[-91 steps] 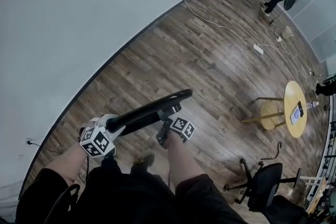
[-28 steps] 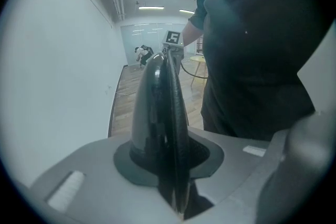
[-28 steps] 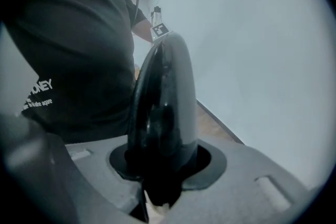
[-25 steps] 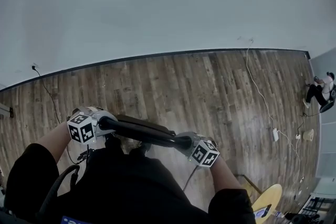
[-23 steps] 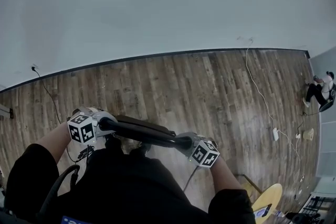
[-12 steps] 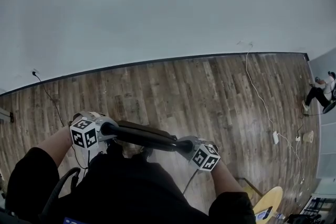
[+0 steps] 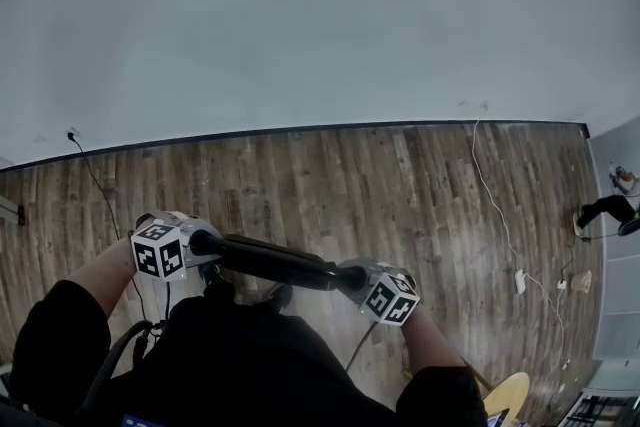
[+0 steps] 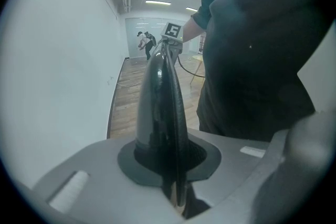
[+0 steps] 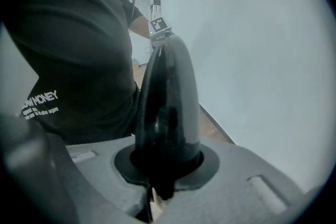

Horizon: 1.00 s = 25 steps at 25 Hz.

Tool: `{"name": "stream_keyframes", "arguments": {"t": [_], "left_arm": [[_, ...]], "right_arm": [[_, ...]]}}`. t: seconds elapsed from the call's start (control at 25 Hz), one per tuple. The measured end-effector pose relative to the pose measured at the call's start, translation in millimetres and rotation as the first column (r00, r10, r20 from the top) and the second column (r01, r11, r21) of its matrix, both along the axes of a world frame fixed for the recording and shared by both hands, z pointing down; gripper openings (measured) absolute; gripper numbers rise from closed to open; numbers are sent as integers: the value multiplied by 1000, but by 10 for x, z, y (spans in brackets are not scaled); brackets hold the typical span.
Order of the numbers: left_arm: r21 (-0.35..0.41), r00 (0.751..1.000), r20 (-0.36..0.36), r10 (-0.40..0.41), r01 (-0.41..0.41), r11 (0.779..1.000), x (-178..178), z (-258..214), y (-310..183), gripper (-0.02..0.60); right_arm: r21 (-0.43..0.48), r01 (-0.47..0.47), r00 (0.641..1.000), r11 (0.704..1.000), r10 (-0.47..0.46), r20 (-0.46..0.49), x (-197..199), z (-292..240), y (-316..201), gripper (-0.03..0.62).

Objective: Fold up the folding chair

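Squeezing chair (image 7: pixel 275 261): L gripper (image 7: pixel 198 244), R gripper (image 7: pixel 351 277)

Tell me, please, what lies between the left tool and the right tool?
The folding chair's black bar spans it, gripped by the left tool and the right tool, whose jaws have just been closing further; the head view shows this.
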State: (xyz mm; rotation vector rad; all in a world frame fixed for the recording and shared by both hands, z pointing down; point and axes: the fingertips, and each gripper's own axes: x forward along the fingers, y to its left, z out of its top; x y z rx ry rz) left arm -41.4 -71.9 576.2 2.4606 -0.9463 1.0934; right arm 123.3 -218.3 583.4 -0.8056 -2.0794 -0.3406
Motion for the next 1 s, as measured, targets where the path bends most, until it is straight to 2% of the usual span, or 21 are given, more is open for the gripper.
{"name": "stream_keyframes", "arguments": {"t": [0.32, 0.72, 1.0], "left_arm": [[1, 999, 14, -36, 36, 999, -459, -53, 149, 49], [9, 997, 21, -79, 79, 997, -1339, -145, 424, 51], [1, 987, 34, -158, 158, 987, -1865, -173, 550, 51]], "right_arm": [[14, 44, 999, 999, -44, -5, -523, -64, 73, 51], [28, 108, 994, 994, -107, -15, -1509, -189, 245, 50], [28, 176, 984, 984, -176, -11, -2162, -181, 274, 49]]}}
